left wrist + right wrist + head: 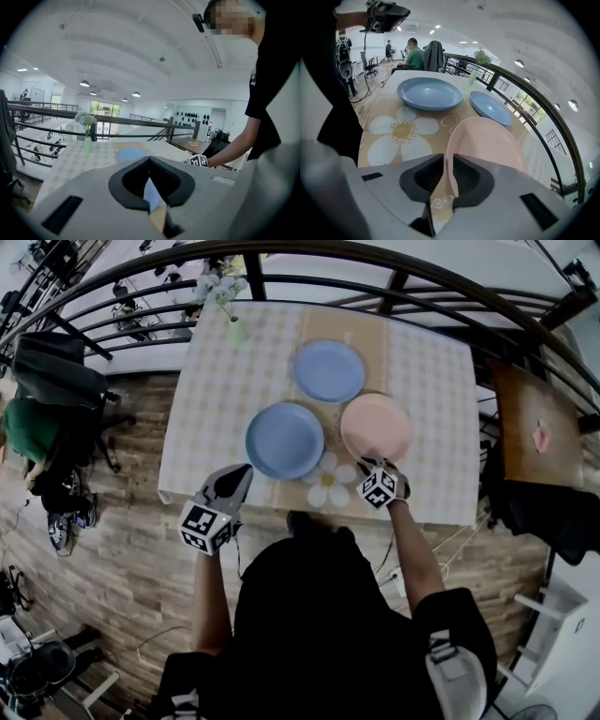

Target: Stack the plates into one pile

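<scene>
The right gripper point(446, 161) has jaws apart around the pink plate point(487, 145) rim, maybe not squeezing. Squeeze tight, lift flat toward the near blue plate point(284, 440) at nine o'clock. The left gripper point(150, 161) has jaws together, empty.

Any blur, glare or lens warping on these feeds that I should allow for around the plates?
Head view: heavy fisheye, the edges of the table bow and corners go dark; even light, no glare on the pink plate. Left gripper view: the left tongs look soft up close, a mosaic patch top right. Right gripper view: sharp, the pink plate's rim stretched by the lens.
</scene>
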Tool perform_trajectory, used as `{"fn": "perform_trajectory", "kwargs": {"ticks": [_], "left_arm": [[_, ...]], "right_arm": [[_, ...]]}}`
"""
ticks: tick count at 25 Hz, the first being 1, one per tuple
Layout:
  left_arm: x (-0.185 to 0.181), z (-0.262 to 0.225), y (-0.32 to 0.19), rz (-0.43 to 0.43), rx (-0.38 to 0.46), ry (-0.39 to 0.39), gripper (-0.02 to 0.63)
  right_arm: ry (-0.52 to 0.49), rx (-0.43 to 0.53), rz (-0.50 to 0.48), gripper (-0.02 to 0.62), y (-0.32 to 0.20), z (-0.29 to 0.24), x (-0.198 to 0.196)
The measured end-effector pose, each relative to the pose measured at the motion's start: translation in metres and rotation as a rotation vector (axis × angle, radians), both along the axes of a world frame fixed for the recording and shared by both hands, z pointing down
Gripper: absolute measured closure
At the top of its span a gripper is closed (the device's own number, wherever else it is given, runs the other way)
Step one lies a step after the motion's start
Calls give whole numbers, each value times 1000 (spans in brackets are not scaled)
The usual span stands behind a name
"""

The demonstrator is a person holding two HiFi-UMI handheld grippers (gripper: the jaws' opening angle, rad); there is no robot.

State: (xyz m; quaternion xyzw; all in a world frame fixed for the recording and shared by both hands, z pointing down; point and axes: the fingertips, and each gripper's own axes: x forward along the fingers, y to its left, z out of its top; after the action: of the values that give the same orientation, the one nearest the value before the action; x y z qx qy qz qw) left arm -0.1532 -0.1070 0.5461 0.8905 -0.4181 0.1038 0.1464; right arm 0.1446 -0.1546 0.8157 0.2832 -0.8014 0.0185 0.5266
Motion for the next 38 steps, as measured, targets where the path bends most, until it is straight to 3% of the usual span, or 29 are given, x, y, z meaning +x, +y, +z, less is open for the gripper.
{"fn": "perform_trajectory", "kwargs": {"ticks": [10, 14, 23, 38], "left_arm": [[1, 7, 9, 17, -15, -14, 604], [-1, 10, 12, 19, -20, -18, 604], [-3, 11, 12, 11, -38, -11, 604], [10, -3, 5, 41, 17, 4, 604]], "right_arm": [[67, 27, -12, 537, -12, 17, 4], [79, 28, -18, 567, -11, 22, 1], [97, 64, -33, 581, -13, 9, 1], [121, 122, 2, 580, -15, -17, 19]]}}
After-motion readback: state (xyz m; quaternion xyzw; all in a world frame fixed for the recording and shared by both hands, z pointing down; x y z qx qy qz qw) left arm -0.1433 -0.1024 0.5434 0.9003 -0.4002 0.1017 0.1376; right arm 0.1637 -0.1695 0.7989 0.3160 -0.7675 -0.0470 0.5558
